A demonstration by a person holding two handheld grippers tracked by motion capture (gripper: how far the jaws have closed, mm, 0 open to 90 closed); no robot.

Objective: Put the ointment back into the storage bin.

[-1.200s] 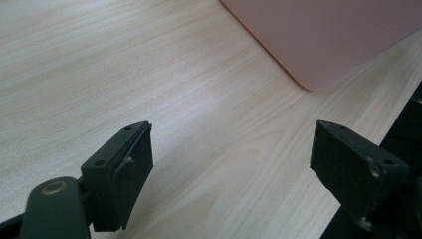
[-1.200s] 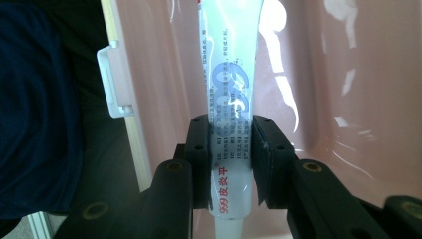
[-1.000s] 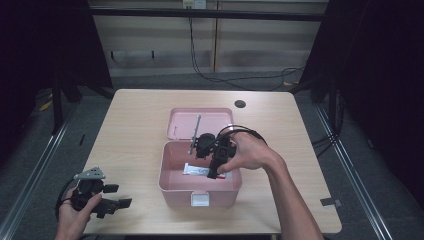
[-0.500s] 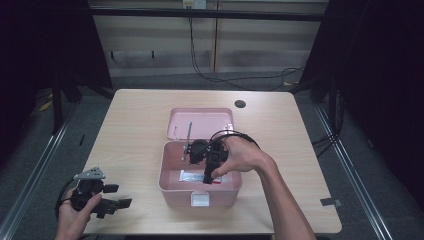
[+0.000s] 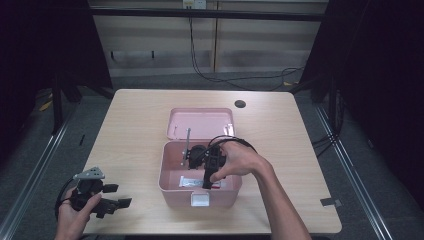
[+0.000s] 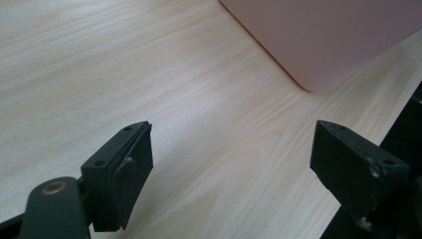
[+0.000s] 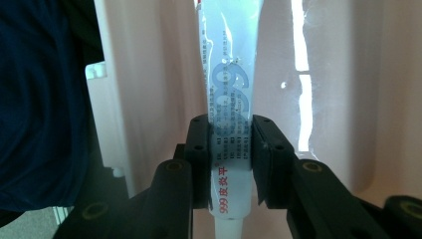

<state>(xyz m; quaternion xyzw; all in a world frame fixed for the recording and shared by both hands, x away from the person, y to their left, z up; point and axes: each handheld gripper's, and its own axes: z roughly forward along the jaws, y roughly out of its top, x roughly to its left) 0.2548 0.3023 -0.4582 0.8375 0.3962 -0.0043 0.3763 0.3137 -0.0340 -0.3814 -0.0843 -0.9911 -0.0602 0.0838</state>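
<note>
A pink box (image 5: 172, 184) stands open mid-table, its lid (image 5: 200, 123) leaning back. My right gripper (image 5: 207, 180) reaches down into the box. In the right gripper view its two jaws press on a white ointment tube (image 7: 231, 89) with blue and red print, so this gripper (image 7: 230, 159) is shut on the tube inside the box. A white slip (image 5: 189, 181) lies on the box floor. My left gripper (image 5: 114, 198) rests at the table's near left corner, and in the left gripper view its jaws (image 6: 229, 169) stand wide apart, open over bare wood, with the box's wall (image 6: 328, 40) ahead.
The wooden table (image 5: 130, 125) has a dark round hole (image 5: 240, 104) at its far right. A thin metal stay (image 5: 186, 145) props the lid. A white latch (image 5: 200, 199) sits on the box's front. Cables (image 5: 235, 80) lie on the floor behind the table.
My right gripper has moved from above the box's right side down and toward the near wall of the box. The left gripper has stayed where it was.
</note>
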